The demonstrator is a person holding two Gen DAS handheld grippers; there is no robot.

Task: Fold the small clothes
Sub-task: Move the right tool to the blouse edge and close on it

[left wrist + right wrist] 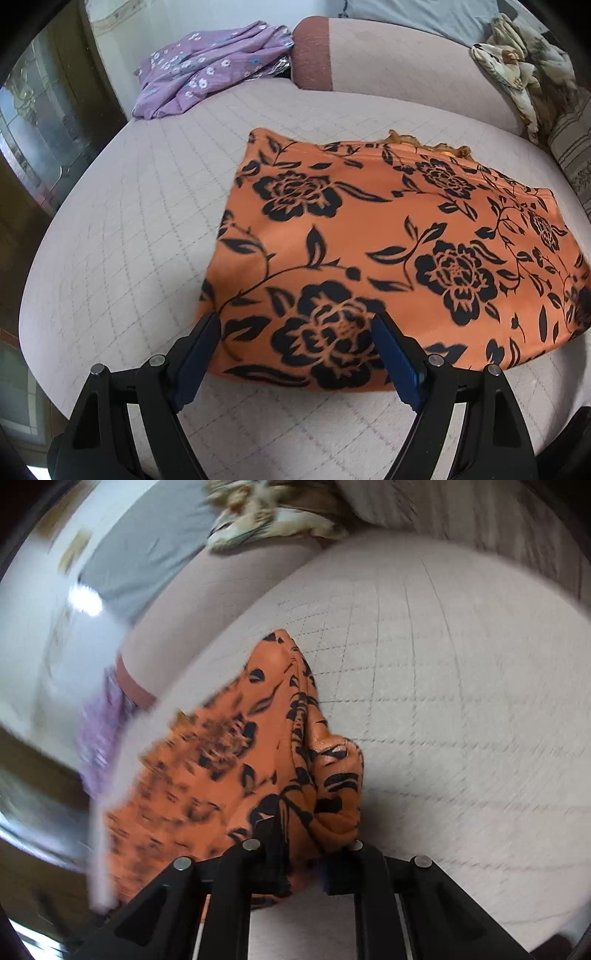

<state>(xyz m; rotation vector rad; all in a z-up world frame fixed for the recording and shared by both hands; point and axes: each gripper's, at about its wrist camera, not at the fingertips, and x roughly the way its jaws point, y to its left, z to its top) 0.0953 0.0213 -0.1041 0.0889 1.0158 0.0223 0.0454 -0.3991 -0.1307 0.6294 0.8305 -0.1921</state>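
An orange garment with black flowers (388,251) lies folded flat on the quilted bed. My left gripper (295,321) is open just above its near left edge, with blue pads on either side of a flower; it holds nothing. In the right wrist view the same orange garment (258,760) is bunched and lifted at its right edge, and my right gripper (306,845) is shut on that bunched fabric. The right wrist view is blurred by motion.
A purple flowered garment (207,70) lies at the far left of the bed (129,221), next to a pink bolster (314,51). A beige patterned cloth (517,70) is heaped at the far right. A dark wooden cabinet (40,122) stands left of the bed.
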